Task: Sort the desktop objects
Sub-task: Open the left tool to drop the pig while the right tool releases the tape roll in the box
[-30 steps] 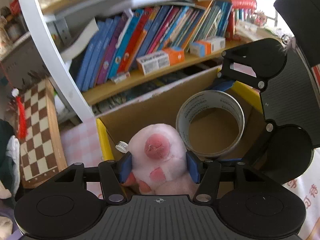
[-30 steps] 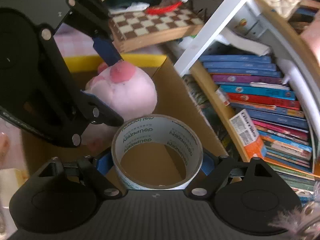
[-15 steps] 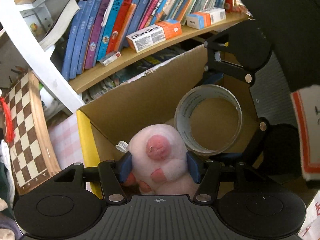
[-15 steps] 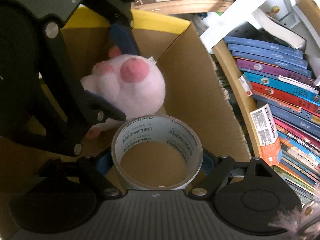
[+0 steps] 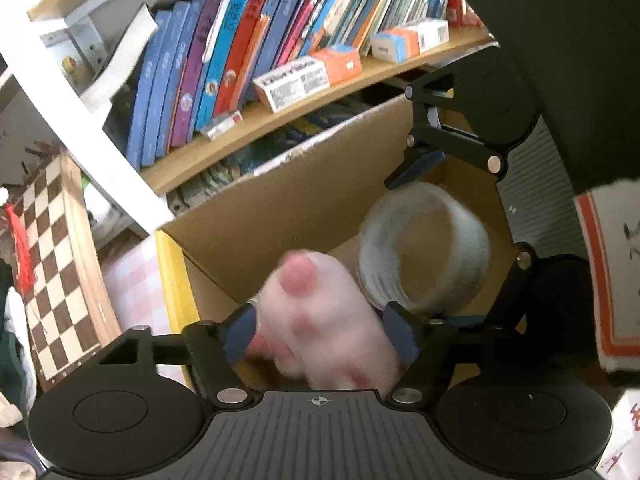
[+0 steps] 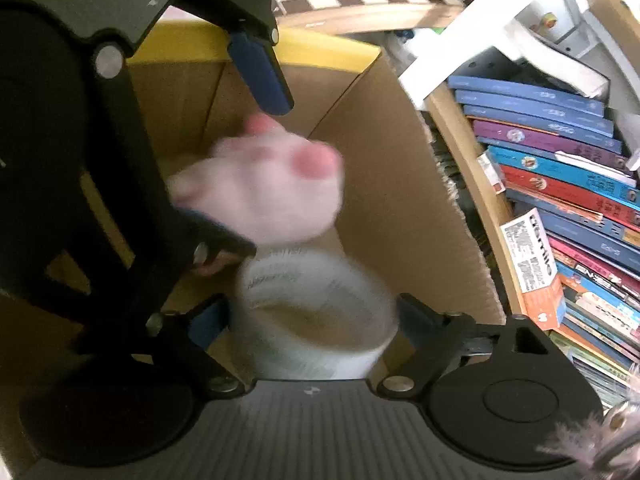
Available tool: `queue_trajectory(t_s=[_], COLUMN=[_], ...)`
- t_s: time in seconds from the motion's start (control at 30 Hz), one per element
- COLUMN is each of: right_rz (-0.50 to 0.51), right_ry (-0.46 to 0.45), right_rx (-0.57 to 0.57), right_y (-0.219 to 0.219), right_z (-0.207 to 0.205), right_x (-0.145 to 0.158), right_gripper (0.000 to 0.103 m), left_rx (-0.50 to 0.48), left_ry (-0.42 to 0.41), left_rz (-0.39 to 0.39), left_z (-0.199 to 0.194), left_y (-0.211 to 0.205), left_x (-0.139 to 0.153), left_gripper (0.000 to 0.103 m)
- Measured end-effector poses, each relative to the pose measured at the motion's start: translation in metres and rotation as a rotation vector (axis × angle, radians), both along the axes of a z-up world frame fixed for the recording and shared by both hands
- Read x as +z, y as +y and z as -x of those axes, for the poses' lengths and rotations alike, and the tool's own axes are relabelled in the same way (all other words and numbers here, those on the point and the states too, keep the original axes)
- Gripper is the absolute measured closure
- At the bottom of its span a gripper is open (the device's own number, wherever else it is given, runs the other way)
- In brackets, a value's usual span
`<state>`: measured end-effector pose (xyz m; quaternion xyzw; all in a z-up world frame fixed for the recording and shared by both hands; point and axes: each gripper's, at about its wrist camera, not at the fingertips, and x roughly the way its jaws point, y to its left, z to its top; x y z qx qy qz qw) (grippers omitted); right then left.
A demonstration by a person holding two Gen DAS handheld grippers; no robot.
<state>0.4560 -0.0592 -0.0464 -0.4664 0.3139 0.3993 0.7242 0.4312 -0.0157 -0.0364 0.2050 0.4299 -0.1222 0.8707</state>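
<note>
Over the box (image 5: 280,208), both grippers are just opening: the plush (image 5: 324,316) is dropping straight below the left gripper (image 5: 320,336), the tape (image 6: 316,312) below the right gripper (image 6: 316,320), both released.

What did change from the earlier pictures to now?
Both grippers have just been opening. The left gripper let go of the pink plush toy and the right gripper let go of the white tape roll; both things are blurred, seemingly dropping into the brown cardboard box. The bookshelf and chessboard stayed.
</note>
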Motion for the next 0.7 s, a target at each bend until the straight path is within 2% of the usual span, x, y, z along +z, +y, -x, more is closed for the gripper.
queue_trajectory(t_s=[0.07,0.4,0.7], right_rz=[-0.013,-0.120,-0.272], right_ry=[-0.015,-0.055,-0.147], right_rx=[-0.007,-0.088,-0.160], right_y=[-0.002,-0.032,-0.059], right_z=[0.002,0.017,0.043], right_x=[0.006,0.042,0.077], right_gripper=[0.002,0.002,0.002], left_rx=[0.000,0.023,0.054], left_ry=[-0.019,-0.124,-0.225], left_rz=[0.006,0.064,0.096], left_z=[0.003,0.030,0.062], left_y=[0.001,0.007,0.016], left_x=[0.005,0.037,0.064], left_gripper=[0.019,0.013,0.012])
